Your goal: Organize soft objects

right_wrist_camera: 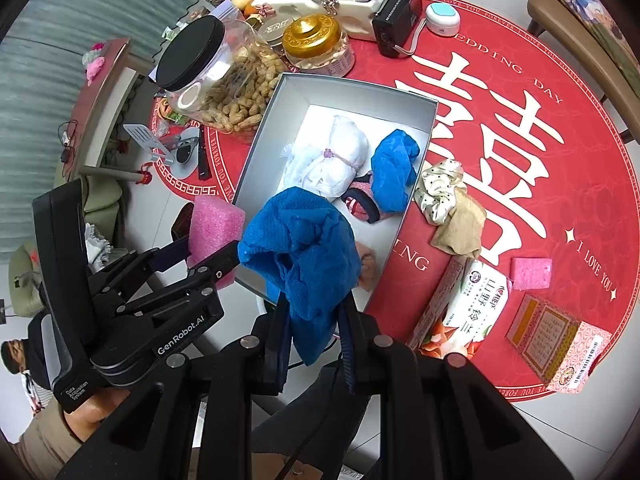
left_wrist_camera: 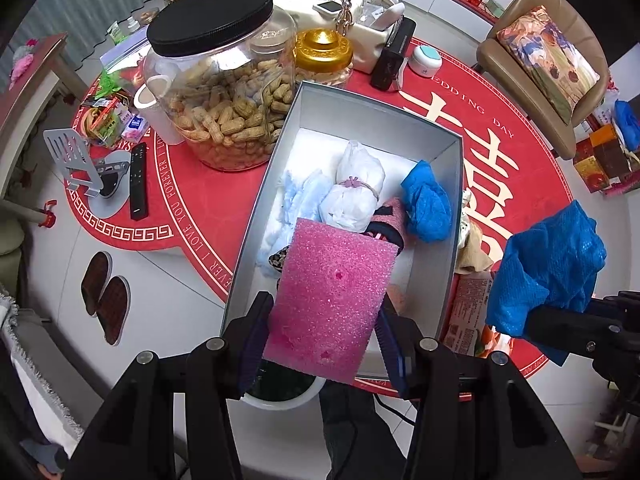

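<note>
With left gripper clamped on pink foam sponge and right gripper pinching blue cloth, both hovering at grey box near edge: carry inward over bare floor, lower, then release

The open box stands on the round mat, with the peanut jar touching its left wall and the gold-lidded jar just behind its far corner. In the box a tied bundle lies in the middle, a crumpled shoe cover against the right wall. Right of the box on the mat lie a scrunchie, a folded cloth, a tissue pack and a small sponge.
</note>
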A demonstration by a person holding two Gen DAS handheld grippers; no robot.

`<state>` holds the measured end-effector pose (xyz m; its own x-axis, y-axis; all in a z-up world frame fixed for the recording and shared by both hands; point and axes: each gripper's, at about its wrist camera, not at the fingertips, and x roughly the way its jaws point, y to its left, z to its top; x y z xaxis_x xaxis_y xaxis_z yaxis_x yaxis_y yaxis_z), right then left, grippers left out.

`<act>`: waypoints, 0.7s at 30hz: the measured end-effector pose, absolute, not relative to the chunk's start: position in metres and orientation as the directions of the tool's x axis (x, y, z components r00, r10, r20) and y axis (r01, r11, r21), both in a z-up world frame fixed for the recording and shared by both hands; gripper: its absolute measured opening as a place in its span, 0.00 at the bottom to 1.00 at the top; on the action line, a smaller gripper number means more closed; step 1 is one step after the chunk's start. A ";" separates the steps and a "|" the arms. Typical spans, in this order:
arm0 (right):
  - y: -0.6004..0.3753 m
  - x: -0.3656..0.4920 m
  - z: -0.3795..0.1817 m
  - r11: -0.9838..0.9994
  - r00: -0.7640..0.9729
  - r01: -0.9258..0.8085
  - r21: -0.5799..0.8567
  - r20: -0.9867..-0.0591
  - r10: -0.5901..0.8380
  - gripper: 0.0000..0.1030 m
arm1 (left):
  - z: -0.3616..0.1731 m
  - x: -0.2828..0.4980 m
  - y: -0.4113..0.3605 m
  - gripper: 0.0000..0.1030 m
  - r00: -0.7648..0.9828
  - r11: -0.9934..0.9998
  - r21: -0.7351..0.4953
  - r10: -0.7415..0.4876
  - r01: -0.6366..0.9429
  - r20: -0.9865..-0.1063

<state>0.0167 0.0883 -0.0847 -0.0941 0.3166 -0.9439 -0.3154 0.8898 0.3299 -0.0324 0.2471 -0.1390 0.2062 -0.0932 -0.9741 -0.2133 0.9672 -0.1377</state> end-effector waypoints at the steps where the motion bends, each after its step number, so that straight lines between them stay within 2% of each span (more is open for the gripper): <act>1: 0.088 0.017 -0.085 0.890 -0.096 -0.314 0.330 -0.944 0.316 0.23 | -0.140 -0.032 0.247 0.50 0.205 0.968 -0.136 -0.092 -0.213 -0.974; 21: 0.093 0.019 -0.101 0.895 -0.126 -0.303 0.327 -0.945 0.302 0.23 | -0.152 -0.029 0.248 0.50 0.178 0.971 -0.127 -0.091 -0.204 -0.980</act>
